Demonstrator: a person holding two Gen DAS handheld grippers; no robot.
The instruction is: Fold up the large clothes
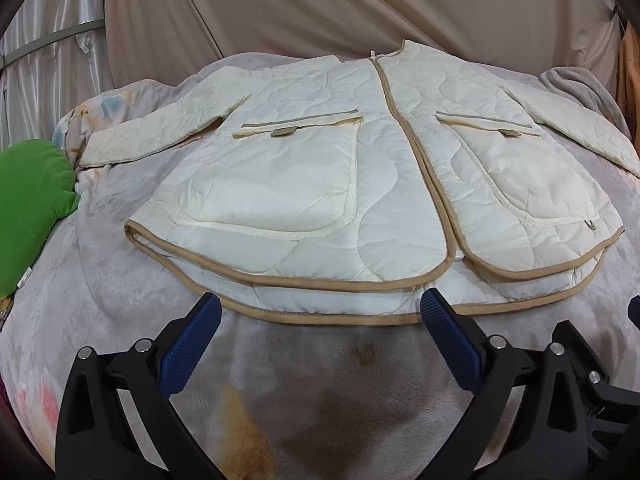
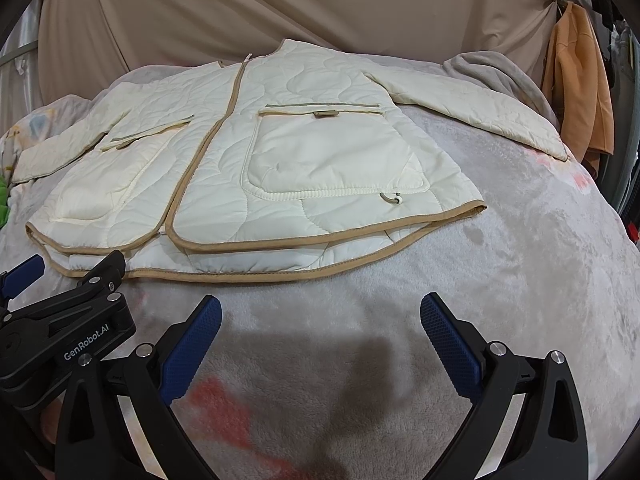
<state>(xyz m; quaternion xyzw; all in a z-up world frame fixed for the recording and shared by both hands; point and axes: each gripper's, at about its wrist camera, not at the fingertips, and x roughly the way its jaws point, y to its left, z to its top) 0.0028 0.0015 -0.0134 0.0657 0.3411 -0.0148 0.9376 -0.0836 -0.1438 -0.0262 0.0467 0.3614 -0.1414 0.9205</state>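
The cream jacket [image 1: 320, 168] lies flat on the blanket [image 1: 320, 392] (front side up), and my left gripper [image 1: 320, 316] and right gripper [image 2: 320, 316] are both open near its hem.

A bed under a pale grey fleece blanket [image 1: 120, 280], faintly printed with orange and pink patches, filled the foreground. Behind it hung a taupe draped sheet [image 1: 360, 12]. A green pillow [image 1: 28, 200] lay at the left edge, silvery curtains [image 1: 52, 60] beyond it, and an orange garment [image 2: 580, 92] hung at right.
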